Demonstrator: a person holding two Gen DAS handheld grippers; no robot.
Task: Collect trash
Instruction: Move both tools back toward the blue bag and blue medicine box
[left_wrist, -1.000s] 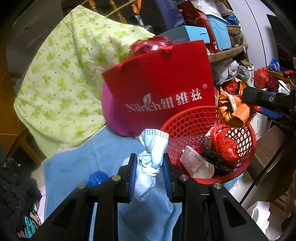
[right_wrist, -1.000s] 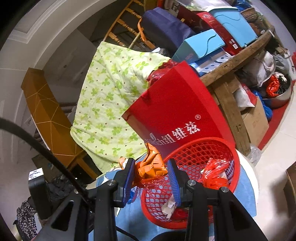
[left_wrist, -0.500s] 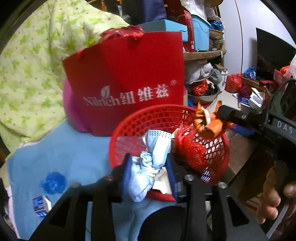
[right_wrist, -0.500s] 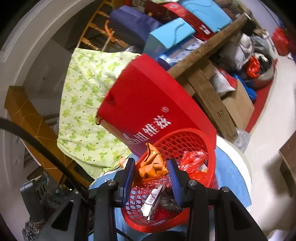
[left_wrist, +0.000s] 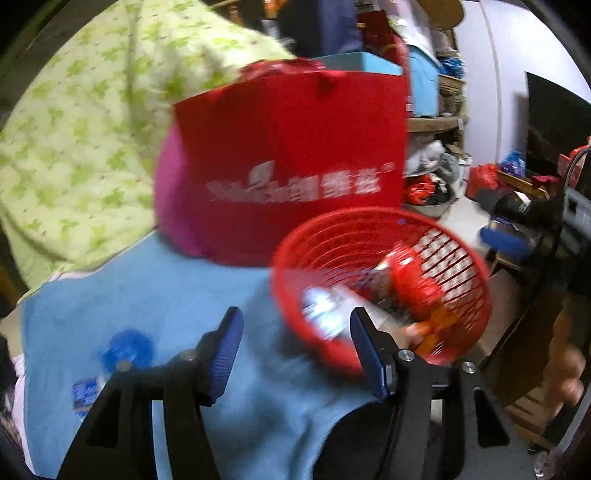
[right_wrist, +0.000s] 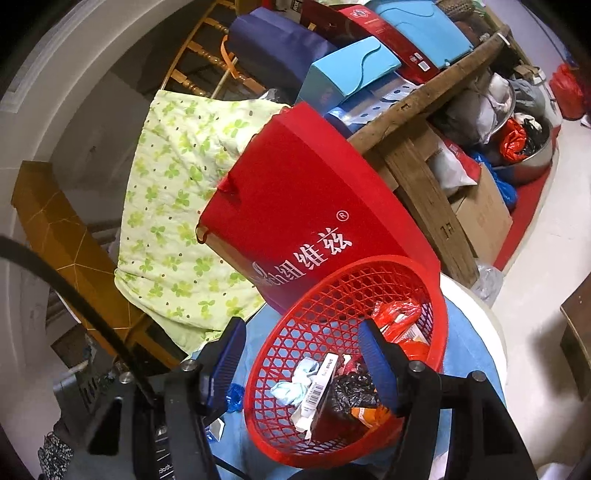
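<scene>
A red mesh basket (left_wrist: 472, 258) (right_wrist: 317, 306) stands on a blue cloth (left_wrist: 155, 288) and holds trash. Inside it lie a pale blue face mask (right_wrist: 295, 384), an orange wrapper (right_wrist: 364, 411), a red plastic bag (right_wrist: 397, 317), a black bag and a barcoded box. My left gripper (left_wrist: 295, 350) is open and empty, at the basket's near left rim. My right gripper (right_wrist: 301, 360) is open and empty, above the basket. The left wrist view is blurred.
A red paper bag (left_wrist: 291, 166) (right_wrist: 310, 218) stands behind the basket. A crumpled blue scrap (left_wrist: 127, 349) and a small blue-white packet (left_wrist: 83, 395) lie on the cloth at left. A green floral quilt (right_wrist: 177, 206) hangs behind. Cluttered shelves fill the right.
Both grippers have opened. The mask left my left gripper and the orange wrapper left my right gripper; both now lie in the basket. The left gripper has swung left.
</scene>
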